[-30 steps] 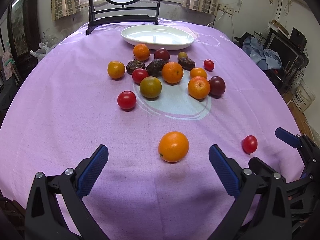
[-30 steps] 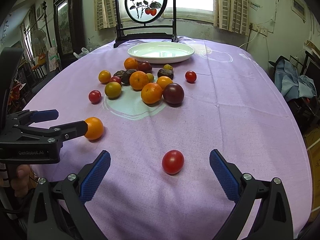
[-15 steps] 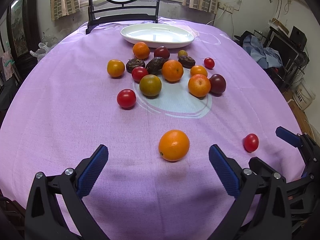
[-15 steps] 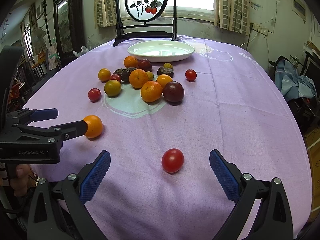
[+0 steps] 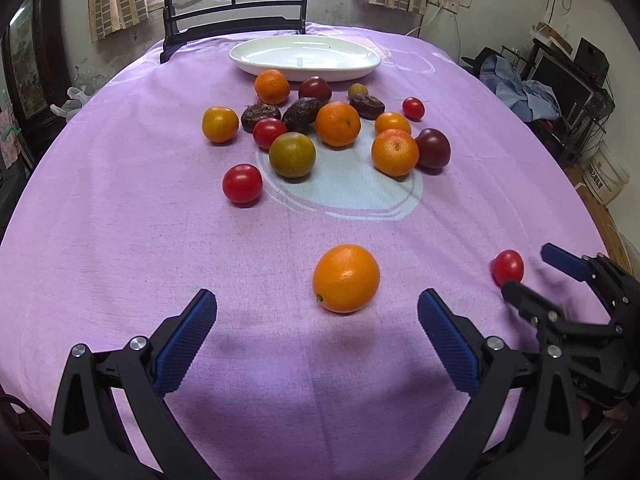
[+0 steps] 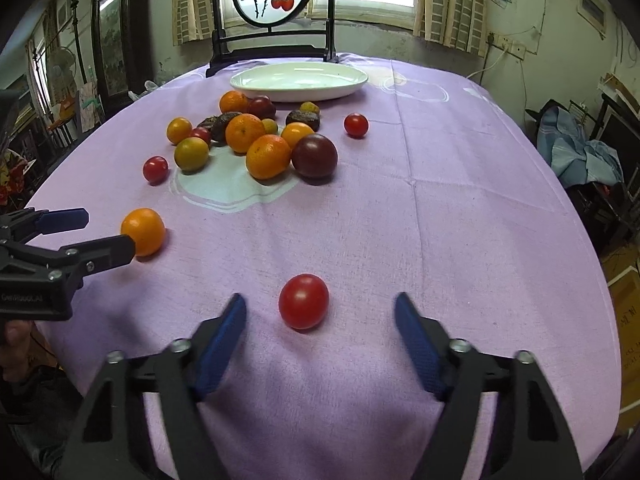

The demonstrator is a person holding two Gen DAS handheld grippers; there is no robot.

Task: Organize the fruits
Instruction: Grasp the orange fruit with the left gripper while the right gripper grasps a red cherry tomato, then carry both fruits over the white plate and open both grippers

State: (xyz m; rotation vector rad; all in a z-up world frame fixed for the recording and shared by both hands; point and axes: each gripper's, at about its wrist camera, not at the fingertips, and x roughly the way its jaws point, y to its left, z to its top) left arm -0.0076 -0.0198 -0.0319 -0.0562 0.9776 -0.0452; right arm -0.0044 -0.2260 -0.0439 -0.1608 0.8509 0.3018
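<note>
A purple cloth (image 5: 120,240) covers the round table, and a white plate (image 5: 305,58) sits at its far side, bare inside. Just this side of the plate lies a loose pile of fruit (image 5: 336,124): oranges, red tomatoes, dark plums and a few wrinkled brown ones.

Two fruits lie well apart from the plate, near the table's front edge. One is an orange (image 5: 346,278), which sits just ahead of the left gripper (image 5: 316,314); that gripper's blue pads stand wide on either side and touch nothing. The other is a tomato (image 6: 304,301), off to the orange's right. The right gripper (image 6: 320,316) has it between its fingers; the jaws are closing, but both pads are still clear of the tomato, with cloth showing on each side.
</note>
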